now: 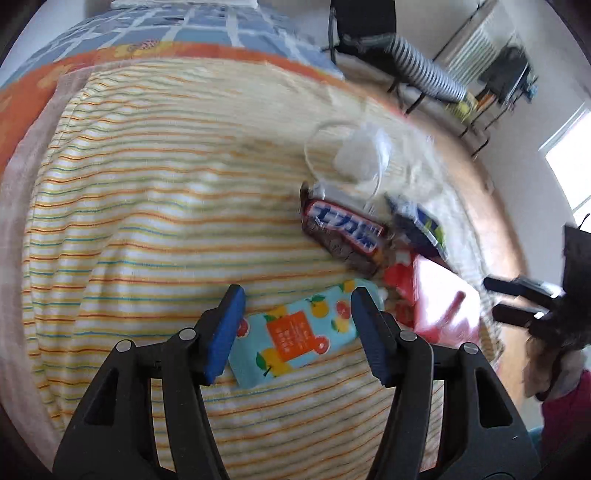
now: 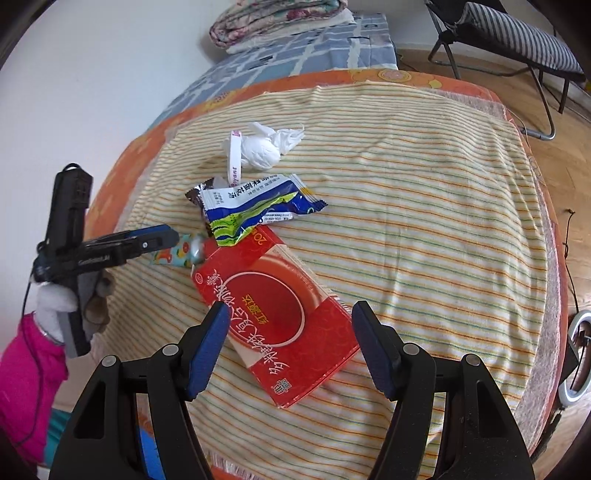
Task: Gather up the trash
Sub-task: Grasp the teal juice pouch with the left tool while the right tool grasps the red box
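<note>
Trash lies on a striped cloth. My left gripper is open, its blue fingers on either side of a light blue fruit-print wrapper, close above it. Beyond lie a brown candy bar wrapper, a blue-white-green packet, a crumpled white tissue and a white paper band. My right gripper is open over a flat red packet, which also shows in the left wrist view. The left gripper also shows in the right wrist view.
The cloth covers an orange-edged bed with a blue checked sheet and folded blankets at the far end. A striped folding chair stands on the wooden floor. A ring light is at the right edge.
</note>
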`<state>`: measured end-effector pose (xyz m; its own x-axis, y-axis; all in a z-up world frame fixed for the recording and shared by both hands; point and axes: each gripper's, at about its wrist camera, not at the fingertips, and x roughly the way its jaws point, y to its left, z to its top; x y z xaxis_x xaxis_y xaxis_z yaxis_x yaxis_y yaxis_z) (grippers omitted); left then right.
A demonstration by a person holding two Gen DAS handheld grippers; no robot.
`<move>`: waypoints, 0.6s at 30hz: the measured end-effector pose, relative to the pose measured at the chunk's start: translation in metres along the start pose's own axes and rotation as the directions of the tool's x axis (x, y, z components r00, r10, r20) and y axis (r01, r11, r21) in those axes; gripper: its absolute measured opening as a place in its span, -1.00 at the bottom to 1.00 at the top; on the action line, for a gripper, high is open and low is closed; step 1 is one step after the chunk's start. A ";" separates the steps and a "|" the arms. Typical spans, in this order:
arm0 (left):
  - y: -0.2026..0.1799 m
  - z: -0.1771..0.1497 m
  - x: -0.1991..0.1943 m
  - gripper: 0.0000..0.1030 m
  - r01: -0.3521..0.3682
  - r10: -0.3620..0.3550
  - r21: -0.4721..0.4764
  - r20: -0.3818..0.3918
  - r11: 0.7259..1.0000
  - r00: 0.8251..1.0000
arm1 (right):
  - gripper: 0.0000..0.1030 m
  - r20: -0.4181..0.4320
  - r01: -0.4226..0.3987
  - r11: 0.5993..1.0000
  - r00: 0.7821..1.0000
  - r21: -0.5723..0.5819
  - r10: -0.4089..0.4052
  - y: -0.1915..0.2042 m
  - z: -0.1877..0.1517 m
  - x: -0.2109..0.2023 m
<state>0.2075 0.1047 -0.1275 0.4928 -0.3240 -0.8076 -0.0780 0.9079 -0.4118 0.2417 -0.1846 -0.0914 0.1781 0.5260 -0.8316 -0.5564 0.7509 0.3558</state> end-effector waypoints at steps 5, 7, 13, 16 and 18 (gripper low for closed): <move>-0.020 -0.014 -0.001 0.19 0.027 -0.019 0.096 -0.083 0.995 0.996 | 0.32 -0.004 -0.005 0.999 1.000 -0.048 0.005 0.008 -0.006 -0.001; -0.039 -0.021 0.000 0.19 -0.035 0.053 0.196 -0.090 0.980 0.995 | 0.32 -0.006 0.011 0.995 1.000 -0.097 -0.012 0.016 -0.011 -0.002; -0.075 -0.044 0.011 0.19 -0.205 0.249 0.392 -0.064 0.897 0.966 | 0.35 -0.042 0.097 0.958 0.993 -0.271 -0.112 0.044 -0.028 0.013; -0.082 -0.045 0.016 0.19 -0.234 0.276 0.399 -0.049 0.886 0.960 | 0.35 -0.023 0.202 0.898 0.973 -0.391 -0.229 0.062 -0.037 0.025; -0.079 -0.042 0.016 0.04 -0.234 0.269 0.374 -0.043 0.897 0.962 | 0.35 -0.003 0.252 0.850 0.958 -0.463 -0.286 0.073 -0.044 0.033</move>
<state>0.1847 0.0169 -0.1258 0.4156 -0.0791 -0.9061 0.1390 0.9900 -0.0226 0.1708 -0.1300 -0.1115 0.3275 0.2885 -0.8997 -0.8035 0.5861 -0.1046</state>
